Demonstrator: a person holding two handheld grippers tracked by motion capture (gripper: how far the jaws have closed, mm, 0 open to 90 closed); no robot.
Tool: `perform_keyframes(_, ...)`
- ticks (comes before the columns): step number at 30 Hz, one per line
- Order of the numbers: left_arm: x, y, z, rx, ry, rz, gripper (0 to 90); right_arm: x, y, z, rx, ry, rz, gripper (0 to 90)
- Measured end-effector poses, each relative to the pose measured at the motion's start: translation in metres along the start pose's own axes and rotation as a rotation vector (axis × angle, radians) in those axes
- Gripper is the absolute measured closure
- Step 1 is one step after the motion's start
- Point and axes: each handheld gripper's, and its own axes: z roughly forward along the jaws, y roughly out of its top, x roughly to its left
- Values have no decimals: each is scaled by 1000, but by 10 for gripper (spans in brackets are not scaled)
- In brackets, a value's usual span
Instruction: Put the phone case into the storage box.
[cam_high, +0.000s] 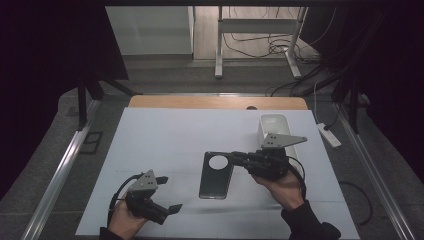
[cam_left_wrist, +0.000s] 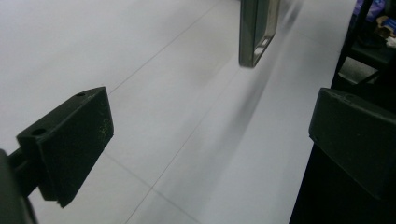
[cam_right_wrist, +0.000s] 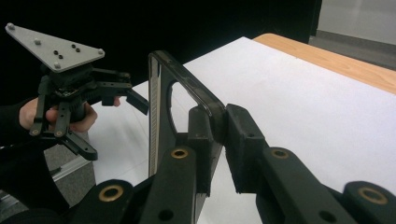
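From my station I see the right gripper (cam_high: 239, 159) clamped on a dark phone case (cam_high: 216, 175) with a round camera cutout, its jaws pinching one edge of the case near that cutout. In the right gripper view the case (cam_right_wrist: 161, 112) stands on edge between the two black jaws, both pads pressed against its rim, and the case is tilted up off the white sheet (cam_right_wrist: 299, 102) that covers the counter (cam_right_wrist: 327, 58). From the high view the case sits near the middle of the sheet (cam_high: 165, 145), just beside the right hand (cam_high: 282, 185); I think its lower end is clear of the sheet, given the shadow under it, though the dim light leaves me unsure. The left gripper (cam_high: 169, 195) hangs near the front left of the sheet, well apart from the case, with its jaws spread wide and nothing between them. In the left gripper view the two jaws stand far apart over bare white sheet (cam_left_wrist: 140, 56), and the case (cam_left_wrist: 257, 32) shows farther off at the top edge, seen on its side. The right gripper view also catches the left gripper (cam_right_wrist: 116, 100) off to its left, held in the left hand (cam_right_wrist: 56, 119). A white rectangular tray (cam_high: 272, 125) stands on the far right of the sheet, behind the right gripper.
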Motion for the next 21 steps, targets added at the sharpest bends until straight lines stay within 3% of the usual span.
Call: perform_keyframes(21, -1, -39, -42, -42, 125, -105, 0, -17, 15, -20, -27, -50, 3, 805)
